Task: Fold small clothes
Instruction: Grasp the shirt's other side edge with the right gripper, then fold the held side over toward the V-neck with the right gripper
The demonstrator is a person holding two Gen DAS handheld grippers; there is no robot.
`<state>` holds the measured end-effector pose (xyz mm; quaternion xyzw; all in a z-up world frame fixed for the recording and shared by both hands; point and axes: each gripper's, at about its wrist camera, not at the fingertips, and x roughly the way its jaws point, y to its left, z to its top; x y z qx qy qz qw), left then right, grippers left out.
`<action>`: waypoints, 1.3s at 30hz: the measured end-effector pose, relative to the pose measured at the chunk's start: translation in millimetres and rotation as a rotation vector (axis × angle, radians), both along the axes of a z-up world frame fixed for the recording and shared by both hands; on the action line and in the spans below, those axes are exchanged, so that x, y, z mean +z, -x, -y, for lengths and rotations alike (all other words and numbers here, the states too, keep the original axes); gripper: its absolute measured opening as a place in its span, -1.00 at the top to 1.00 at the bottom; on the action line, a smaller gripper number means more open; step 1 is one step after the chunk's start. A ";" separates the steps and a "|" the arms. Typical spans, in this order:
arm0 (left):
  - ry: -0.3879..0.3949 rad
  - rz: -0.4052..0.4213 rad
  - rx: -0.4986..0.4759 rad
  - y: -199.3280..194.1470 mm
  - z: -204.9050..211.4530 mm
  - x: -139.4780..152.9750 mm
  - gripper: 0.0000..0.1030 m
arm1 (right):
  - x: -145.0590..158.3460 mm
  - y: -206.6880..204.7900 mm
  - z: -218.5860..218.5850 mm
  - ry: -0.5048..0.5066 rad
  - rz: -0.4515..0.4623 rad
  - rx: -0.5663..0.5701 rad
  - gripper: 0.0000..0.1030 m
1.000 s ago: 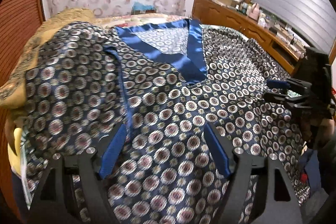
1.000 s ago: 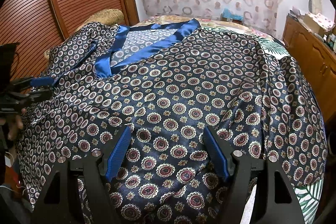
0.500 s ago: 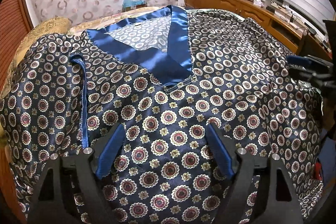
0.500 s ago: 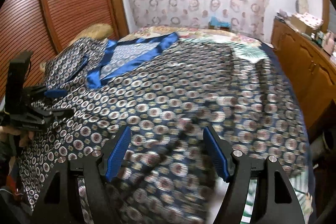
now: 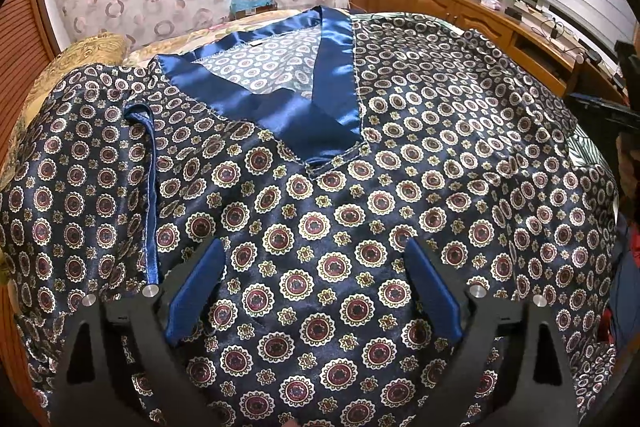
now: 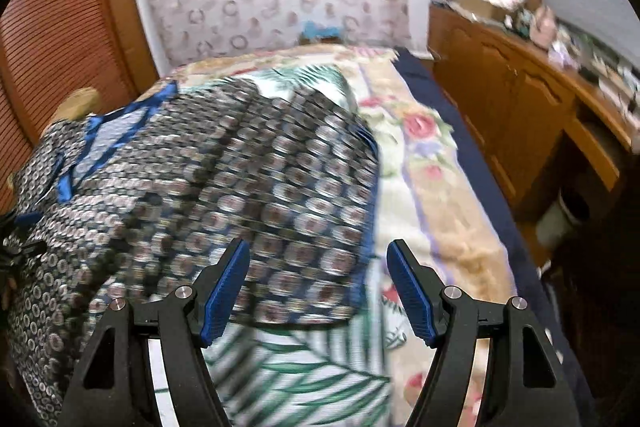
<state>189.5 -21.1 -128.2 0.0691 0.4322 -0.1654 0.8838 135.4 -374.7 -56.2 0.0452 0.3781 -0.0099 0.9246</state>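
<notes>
Floral bed (image 6: 436, 195), patterned satin top (image 5: 320, 227) spread flat across frame centre, blue V-neck upper middle. Left gripper (image 5: 316, 291) fingers opening, empty above cloth; right gripper (image 6: 318, 291) fingers wide, empty, at hem edge. Likely pre-fold step: next, pinch a side edge and carry it inward

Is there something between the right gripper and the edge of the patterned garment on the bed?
Nothing visible does. The right gripper is open over the garment edge, with only bare floral bedspread beside it. The picture is blurred, so small things could escape notice.
</notes>
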 end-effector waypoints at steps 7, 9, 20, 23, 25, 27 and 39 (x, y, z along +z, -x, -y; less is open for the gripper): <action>0.001 0.000 0.001 0.1 0.4 -0.7 -0.82 | -13.5 -16.9 19.4 -0.108 -0.078 0.004 -0.34; 0.001 -0.001 0.001 0.2 0.3 -0.8 -0.82 | -14.5 -20.9 25.3 -0.138 -0.088 0.009 -0.23; -0.001 0.067 0.039 10.2 -5.0 9.2 -0.83 | 5.9 -19.7 37.7 -0.063 -0.085 0.008 0.84; 0.026 0.124 0.048 21.5 -8.7 20.7 -0.83 | 15.4 -15.4 28.8 -0.047 -0.050 0.029 0.90; 0.047 0.156 0.055 30.1 -11.2 30.1 -0.83 | 24.6 -12.1 20.7 -0.050 -0.009 0.050 0.91; 0.063 0.179 0.061 36.9 -13.0 39.1 -0.83 | 37.1 -8.0 13.0 -0.047 0.035 0.067 0.91; 0.119 0.253 0.113 60.6 -25.2 65.9 -0.83 | 105.3 -0.4 -105.3 -0.025 0.222 0.346 0.91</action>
